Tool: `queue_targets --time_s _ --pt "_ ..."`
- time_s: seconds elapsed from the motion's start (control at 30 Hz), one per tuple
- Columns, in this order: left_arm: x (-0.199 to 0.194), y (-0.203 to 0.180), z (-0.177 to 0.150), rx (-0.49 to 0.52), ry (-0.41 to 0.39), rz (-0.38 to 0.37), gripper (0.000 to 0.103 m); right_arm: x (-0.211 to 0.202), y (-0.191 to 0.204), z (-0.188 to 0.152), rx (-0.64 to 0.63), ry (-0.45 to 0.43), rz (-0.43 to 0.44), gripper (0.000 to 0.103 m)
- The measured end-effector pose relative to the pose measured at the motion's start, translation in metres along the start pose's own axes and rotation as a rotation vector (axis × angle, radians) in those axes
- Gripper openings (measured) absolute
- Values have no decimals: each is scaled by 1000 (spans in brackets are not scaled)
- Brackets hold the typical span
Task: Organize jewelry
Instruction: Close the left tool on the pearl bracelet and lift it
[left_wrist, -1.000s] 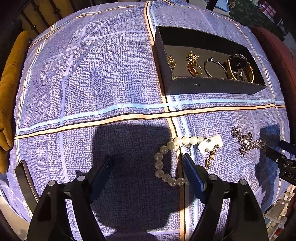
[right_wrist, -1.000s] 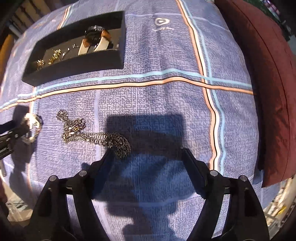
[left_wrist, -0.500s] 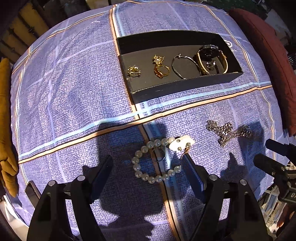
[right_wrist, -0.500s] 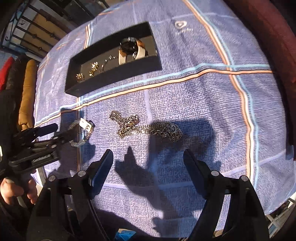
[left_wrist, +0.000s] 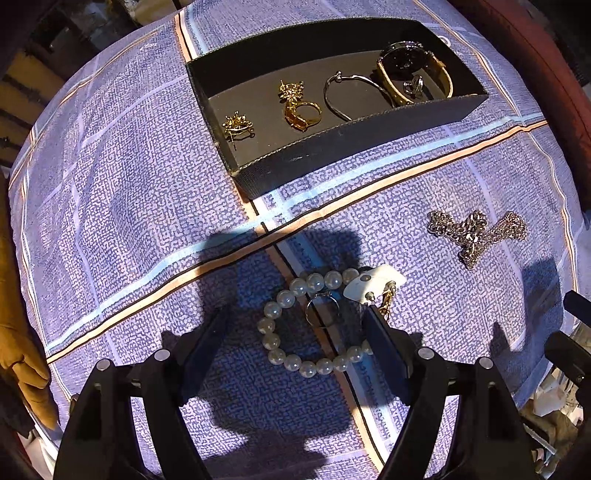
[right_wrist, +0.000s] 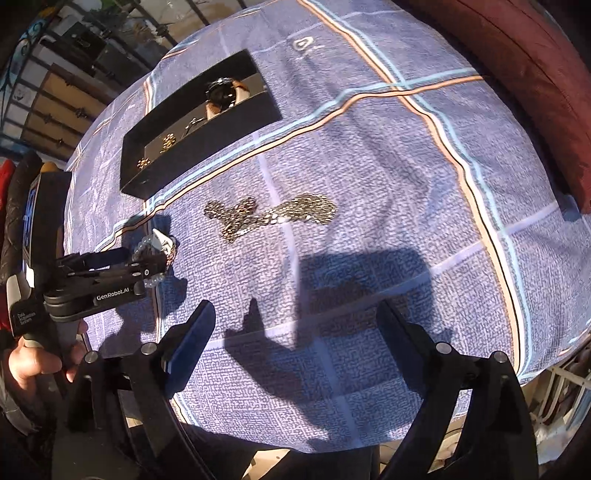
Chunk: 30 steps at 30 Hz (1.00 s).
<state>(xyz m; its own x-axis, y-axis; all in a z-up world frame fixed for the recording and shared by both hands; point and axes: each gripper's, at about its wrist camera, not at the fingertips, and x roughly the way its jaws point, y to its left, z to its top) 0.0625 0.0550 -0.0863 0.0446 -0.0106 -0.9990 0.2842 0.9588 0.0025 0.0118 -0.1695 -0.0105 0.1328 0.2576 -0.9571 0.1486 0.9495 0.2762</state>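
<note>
A black jewelry tray holds gold earrings, a gold ring, a thin bangle and a watch. A pearl bracelet lies on the blue checked cloth around a small ring, beside a white earring card. My left gripper is open and empty just above the bracelet. A silver chain necklace lies to the right and also shows in the right wrist view. My right gripper is open and empty, well back from the chain. The tray also shows in the right wrist view.
A dark red cushion runs along the right edge of the cloth-covered table. A mustard-coloured cushion sits at the left. The left gripper's body and the hand holding it show in the right wrist view at the table's left edge.
Both grippers have pulled back and risen, so more of the table shows. The left gripper has centred over the pearl bracelet. The jewelry has not moved.
</note>
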Motion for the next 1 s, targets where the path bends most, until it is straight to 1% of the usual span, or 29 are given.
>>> queue_targets --time_s 0.03,0.07,0.1,0.17,0.23,0.33,0.37,0.47,0.5,0.57,0.63,0.7,0.77,0.83,0.93,0.97,1.0 --pt "-2 0 2 -4 -6 5 75 2 5 2 -22 3 0 88" --pt "-4 4 -9 -16 -17 5 75 4 10 5 -49 3 -1 88" --pt "-13 4 -14 -30 -27 -5 75 8 16 10 -73 1 -2 88" --pt "-19 6 -14 -55 -40 -23 75 10 17 14 -101 3 -1 88" --pt "-23 10 -15 -81 -52 -53 75 14 15 18 -116 17 2 88" --pt "-30 17 -26 -122 -76 -85 75 22 6 25 -121 46 6 88" --pt "-31 21 -32 -135 -74 -110 75 26 4 28 -119 54 7 88" --pt "-27 26 -44 -173 -74 -143 73 31 -4 34 -121 74 8 88" --pt "-25 24 -51 -181 -76 -153 72 31 -6 37 -126 75 6 88" --pt "-21 17 -55 -185 -82 -163 68 30 -9 40 -130 75 7 88" --pt "-15 16 -51 -195 -78 -179 63 32 -8 43 -139 79 15 88" --pt "-10 11 -44 -203 -83 -172 61 34 -7 44 -158 88 11 88" --pt "0 21 -40 -220 -97 -180 61 36 -6 43 -175 101 13 88" --pt "0 28 -35 -236 -108 -183 56 39 -6 42 -186 111 13 88" --pt "-1 31 -21 -195 -116 -151 55 45 -6 44 -189 128 16 88" --pt "0 28 -21 -184 -125 -138 54 46 -6 46 -191 132 19 88" --pt "-1 27 -22 -175 -137 -123 51 48 -4 47 -195 133 18 88"
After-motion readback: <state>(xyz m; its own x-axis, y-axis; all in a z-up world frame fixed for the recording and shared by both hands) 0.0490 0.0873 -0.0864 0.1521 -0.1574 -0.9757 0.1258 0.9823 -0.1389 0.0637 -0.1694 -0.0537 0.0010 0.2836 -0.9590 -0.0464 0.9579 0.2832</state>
